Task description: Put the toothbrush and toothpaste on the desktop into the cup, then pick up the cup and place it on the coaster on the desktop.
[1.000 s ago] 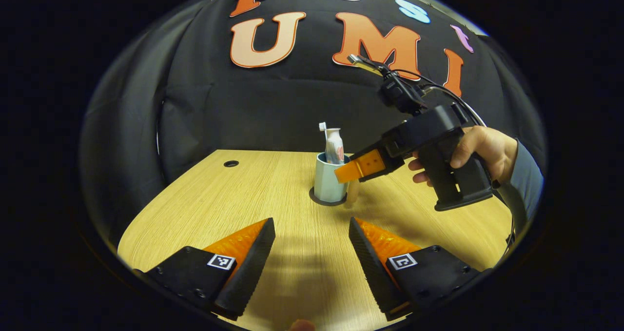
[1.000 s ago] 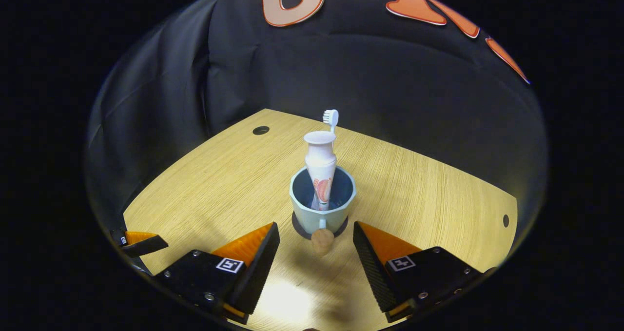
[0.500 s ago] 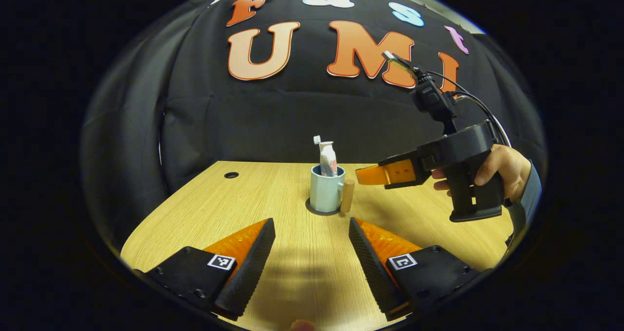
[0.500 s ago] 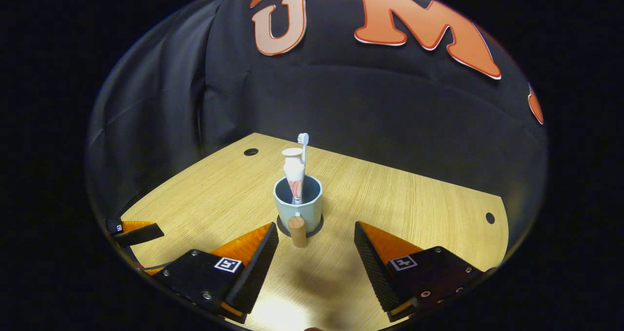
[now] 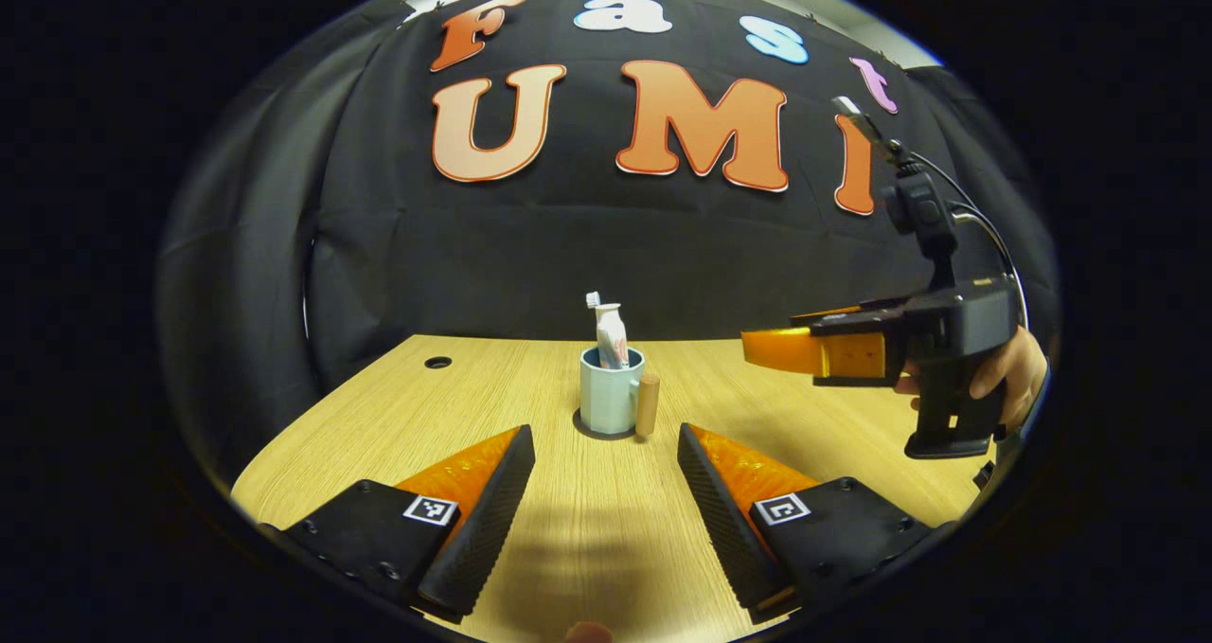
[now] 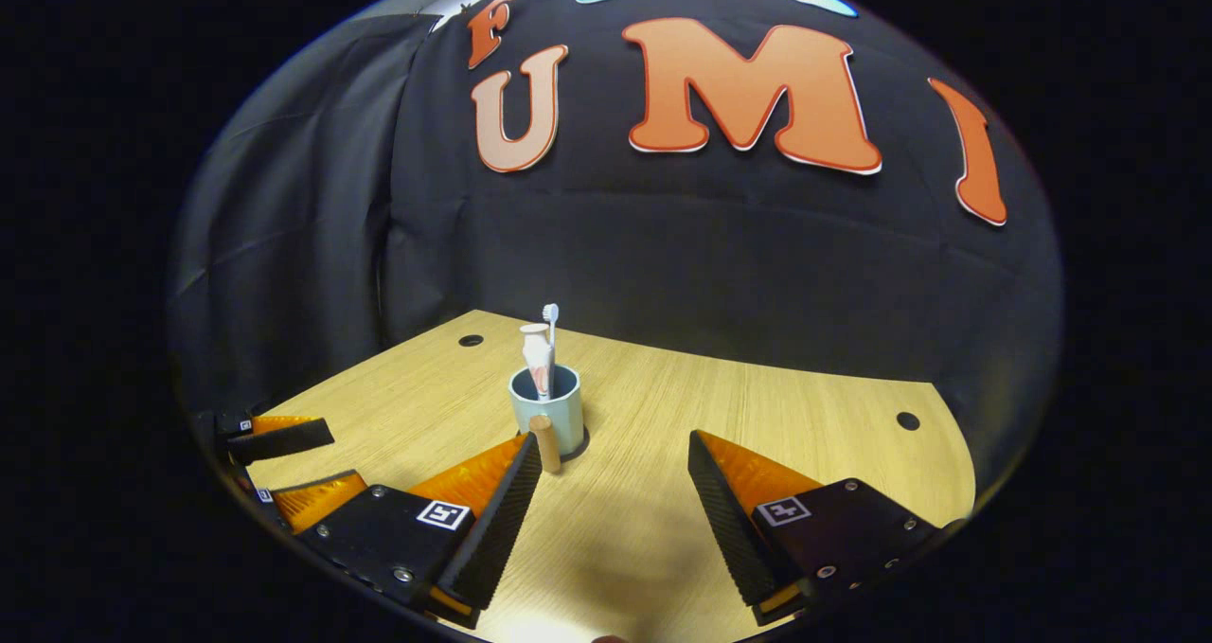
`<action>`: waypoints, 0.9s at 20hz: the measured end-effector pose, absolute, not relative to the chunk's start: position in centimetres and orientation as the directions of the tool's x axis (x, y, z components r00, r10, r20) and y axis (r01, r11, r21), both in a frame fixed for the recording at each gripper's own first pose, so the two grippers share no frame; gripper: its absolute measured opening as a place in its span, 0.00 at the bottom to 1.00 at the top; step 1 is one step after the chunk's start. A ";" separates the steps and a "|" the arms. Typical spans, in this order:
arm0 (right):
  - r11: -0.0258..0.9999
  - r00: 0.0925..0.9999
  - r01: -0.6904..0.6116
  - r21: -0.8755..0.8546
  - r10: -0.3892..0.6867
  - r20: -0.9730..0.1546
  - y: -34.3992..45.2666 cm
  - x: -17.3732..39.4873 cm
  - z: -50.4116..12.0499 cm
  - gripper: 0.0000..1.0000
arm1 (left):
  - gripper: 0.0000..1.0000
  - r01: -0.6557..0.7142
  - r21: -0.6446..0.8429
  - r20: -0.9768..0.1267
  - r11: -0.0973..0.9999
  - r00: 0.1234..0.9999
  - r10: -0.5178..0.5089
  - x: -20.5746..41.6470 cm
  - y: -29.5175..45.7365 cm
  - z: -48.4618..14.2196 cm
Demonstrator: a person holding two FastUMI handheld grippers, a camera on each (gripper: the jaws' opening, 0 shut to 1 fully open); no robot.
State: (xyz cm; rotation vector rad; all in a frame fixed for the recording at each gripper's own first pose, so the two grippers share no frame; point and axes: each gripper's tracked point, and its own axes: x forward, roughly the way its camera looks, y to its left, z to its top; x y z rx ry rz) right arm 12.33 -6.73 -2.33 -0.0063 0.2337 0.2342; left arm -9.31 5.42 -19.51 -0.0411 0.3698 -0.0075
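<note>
Cup is standing upright on the coaster, toothbrush and toothpaste inside, well ahead of both tongs. Left gripper and right gripper are gaping apart, clamping nothing. Right gripper is sitting nearer, cup lying ahead and slightly leftward; placement is judged complete

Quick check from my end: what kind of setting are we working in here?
Looks like a staged recording booth, not a real bathroom: black cloth wall, a bare wooden desktop with cable holes, and a cup with toothbrush and toothpaste on a coaster.
</note>
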 end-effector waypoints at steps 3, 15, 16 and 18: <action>0.977 0.960 -0.213 0.018 0.213 -0.184 -8.0 10.3 -2.2 0.94 | 0.98 0.003 -0.039 -0.343 0.999 0.939 -0.016 -9.5 5.1 -19.1; 0.993 0.992 -0.116 0.036 0.117 -0.038 -10.8 5.1 -0.8 0.95 | 0.98 -0.002 0.027 -0.242 1.000 0.970 0.008 -9.5 5.4 -15.5; 0.995 0.995 -0.094 0.032 0.095 -0.026 -11.1 4.8 -0.9 0.95 | 0.98 0.001 0.027 -0.236 1.000 0.972 0.005 -9.4 5.3 -15.3; 0.998 0.998 -0.062 0.030 0.062 0.002 -11.4 4.4 -1.1 0.96 | 0.98 0.007 0.025 -0.230 1.000 0.973 -0.001 -9.2 5.0 -15.3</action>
